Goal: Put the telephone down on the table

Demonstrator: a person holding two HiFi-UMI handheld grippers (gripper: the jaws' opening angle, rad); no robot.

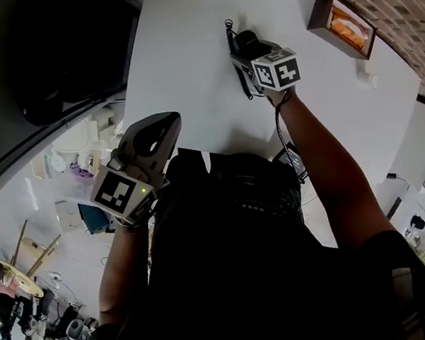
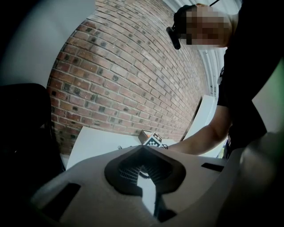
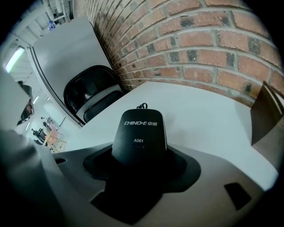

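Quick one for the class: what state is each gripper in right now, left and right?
Left gripper: shut, nothing between its jaws.
Right gripper: shut on the black telephone.

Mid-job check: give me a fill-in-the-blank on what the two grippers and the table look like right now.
1. The telephone is clamped in the ___ gripper.
2. The left gripper has its jaws together and holds ___.
3. The wall behind the white table is made of ___.

Missing words: right; nothing; brick.
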